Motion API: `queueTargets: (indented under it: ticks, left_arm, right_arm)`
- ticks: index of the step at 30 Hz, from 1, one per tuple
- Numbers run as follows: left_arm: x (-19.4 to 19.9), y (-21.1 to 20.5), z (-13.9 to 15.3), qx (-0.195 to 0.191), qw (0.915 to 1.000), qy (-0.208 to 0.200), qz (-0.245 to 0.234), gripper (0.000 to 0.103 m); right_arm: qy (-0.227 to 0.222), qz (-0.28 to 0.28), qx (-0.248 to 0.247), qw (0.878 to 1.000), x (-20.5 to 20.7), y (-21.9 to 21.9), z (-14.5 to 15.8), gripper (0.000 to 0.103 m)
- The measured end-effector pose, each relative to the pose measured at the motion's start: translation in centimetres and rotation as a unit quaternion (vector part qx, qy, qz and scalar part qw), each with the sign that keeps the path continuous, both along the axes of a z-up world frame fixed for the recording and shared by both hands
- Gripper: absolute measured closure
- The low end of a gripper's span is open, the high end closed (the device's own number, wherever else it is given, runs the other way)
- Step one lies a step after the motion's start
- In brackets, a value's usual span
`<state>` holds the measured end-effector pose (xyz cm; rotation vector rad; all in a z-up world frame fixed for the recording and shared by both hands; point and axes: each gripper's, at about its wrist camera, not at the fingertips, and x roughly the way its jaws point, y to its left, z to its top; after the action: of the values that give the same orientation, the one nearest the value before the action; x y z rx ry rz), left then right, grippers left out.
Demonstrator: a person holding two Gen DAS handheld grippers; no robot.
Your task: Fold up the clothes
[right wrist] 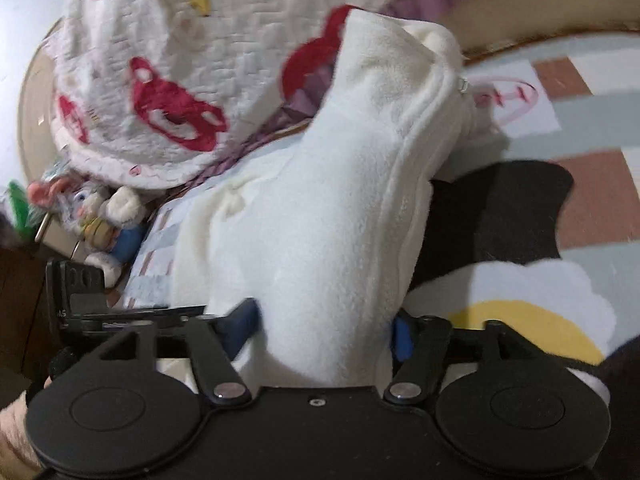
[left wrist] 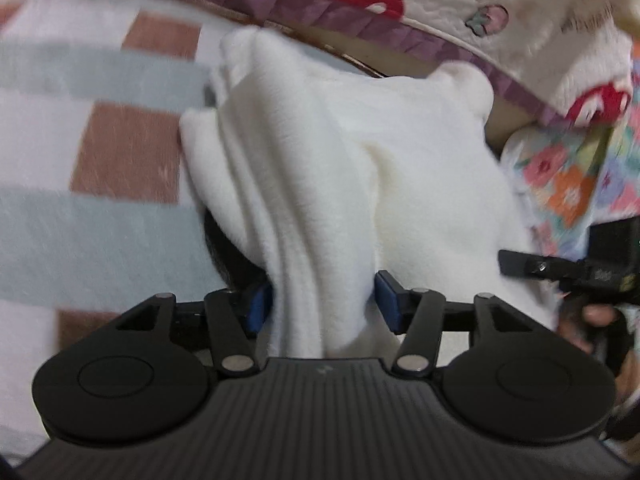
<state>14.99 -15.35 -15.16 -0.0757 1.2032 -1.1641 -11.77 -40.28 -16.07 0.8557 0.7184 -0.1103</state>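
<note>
A bunched fold of the cream fleece garment [left wrist: 340, 168] is clamped between the blue pads of the left gripper [left wrist: 322, 304], and another fold of it [right wrist: 320, 208] is clenched by the right gripper [right wrist: 326, 326]. The soft, thick, seamed fleece is held above a checked blanket [left wrist: 120, 152], its long axis running toward 12 o'clock. The gripped edges are hidden behind the jaws, and motion blur obscures its overall shape.

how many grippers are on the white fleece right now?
2. Left gripper clamps one bunched fold; right gripper clamps another part of the white fleece. Contact points are partly hidden by fabric.
</note>
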Motion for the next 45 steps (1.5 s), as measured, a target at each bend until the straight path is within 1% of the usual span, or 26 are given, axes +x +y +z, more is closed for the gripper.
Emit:
queueTargets:
  ticks: [1, 2, 3, 4, 5, 6, 7, 8, 10, 11, 13, 16, 18, 20, 23, 26, 27, 29, 32, 33, 36, 38, 42, 45]
  left_arm:
    - [-0.1, -0.2, 0.0, -0.004, 1.0000, -0.005, -0.005, 0.056]
    - [-0.3, -0.3, 0.1, -0.006, 0.9998, -0.014, -0.010, 0.064]
    - [-0.9, -0.5, 0.7, -0.003, 0.9990, -0.038, -0.021, 0.066]
    - [-1.7, -0.8, 1.4, 0.004, 0.9966, -0.074, -0.037, 0.069]
    - [-2.6, -1.0, 2.2, 0.005, 0.9917, -0.115, -0.056, 0.069]
    - [-3.6, -1.0, 3.0, 0.005, 0.9838, -0.161, -0.078, 0.069]
    - [-4.7, -1.1, 3.7, 0.008, 0.9734, -0.206, -0.100, 0.069]
    - [-5.2, -1.0, 4.4, 0.011, 0.9677, -0.226, -0.111, 0.069]
    - [-4.8, -0.2, 5.4, 0.006, 0.9711, -0.216, -0.101, 0.069]
    - [-4.7, 0.4, 6.0, 0.002, 0.9714, -0.217, -0.096, 0.069]
    - [-4.6, 1.6, 7.0, -0.004, 0.9688, -0.233, -0.085, 0.069]
    - [-4.4, 3.5, 7.9, 0.002, 0.9669, -0.248, -0.061, 0.069]
    - [-4.2, 4.9, 8.3, 0.010, 0.9670, -0.251, -0.045, 0.069]
    - [-3.7, 6.9, 8.5, 0.022, 0.9678, -0.249, -0.027, 0.069]
    - [-3.0, 10.0, 9.0, 0.061, 0.9656, -0.253, -0.006, 0.069]
    - [-0.8, 14.4, 10.3, 0.078, 0.9707, -0.219, 0.061, 0.069]
    - [-0.5, 15.8, 10.8, 0.083, 0.9690, -0.218, 0.080, 0.069]
    - [-0.2, 18.1, 11.6, 0.099, 0.9614, -0.234, 0.105, 0.069]
    - [-0.5, 20.7, 12.6, 0.132, 0.9430, -0.281, 0.119, 0.069]
    - [-0.2, 21.3, 12.8, 0.138, 0.9405, -0.284, 0.127, 0.069]
    - [1.1, 22.9, 12.9, 0.147, 0.9369, -0.280, 0.149, 0.069]
    - [2.1, 23.2, 12.5, 0.155, 0.9340, -0.282, 0.154, 0.069]
    - [4.2, 23.2, 12.6, 0.171, 0.9262, -0.299, 0.154, 0.069]
    - [7.0, 24.0, 12.8, 0.175, 0.9209, -0.307, 0.164, 0.069]
  right_arm:
    - [0.001, -0.017, 0.013, 1.000, 0.1, -0.4, -0.6, 0.013]
    - [0.001, -0.033, 0.026, 0.999, 0.1, -0.8, -1.3, 0.012]
    - [-0.007, -0.040, 0.044, 0.998, 0.2, -1.1, -1.9, 0.013]
    - [-0.017, -0.037, 0.045, 0.998, 0.3, -1.0, -1.6, 0.021]
    - [-0.026, -0.034, 0.046, 0.998, 0.4, -0.8, -1.4, 0.030]
    - [-0.036, -0.031, 0.047, 0.998, 0.5, -0.7, -1.2, 0.036]
    - [-0.045, -0.027, 0.047, 0.997, 0.6, -0.5, -0.9, 0.042]
    - [-0.051, -0.019, 0.036, 0.998, 0.8, 0.0, -0.2, 0.046]
    - [-0.063, -0.002, 0.015, 0.998, 1.2, 0.9, 1.1, 0.047]
    - [-0.069, 0.006, 0.004, 0.998, 1.4, 1.4, 1.8, 0.047]
    - [-0.081, 0.023, -0.018, 0.996, 1.7, 2.3, 3.2, 0.047]
    - [-0.099, 0.048, -0.050, 0.993, 2.3, 3.8, 5.2, 0.047]
    - [-0.110, 0.064, -0.072, 0.989, 2.8, 4.7, 6.6, 0.047]
    - [-0.112, 0.083, -0.075, 0.987, 4.1, 5.7, 7.2, 0.047]
    - [-0.111, 0.127, -0.079, 0.982, 7.2, 7.6, 8.3, 0.047]
    - [-0.116, 0.177, -0.085, 0.974, 10.7, 10.1, 9.3, 0.047]
    - [-0.121, 0.192, -0.087, 0.970, 11.7, 11.1, 9.6, 0.047]
    - [-0.133, 0.222, -0.091, 0.962, 13.8, 13.2, 10.2, 0.047]
    - [-0.148, 0.248, -0.074, 0.954, 16.1, 15.8, 10.4, 0.047]
    - [-0.154, 0.257, -0.069, 0.952, 16.9, 16.6, 10.4, 0.047]
    - [-0.159, 0.268, -0.052, 0.949, 18.3, 18.4, 10.1, 0.047]
    - [-0.157, 0.272, -0.046, 0.948, 19.3, 19.3, 9.7, 0.047]
    - [-0.147, 0.276, -0.025, 0.950, 22.5, 20.3, 8.5, 0.047]
    - [-0.145, 0.276, -0.007, 0.950, 25.3, 20.5, 7.9, 0.047]
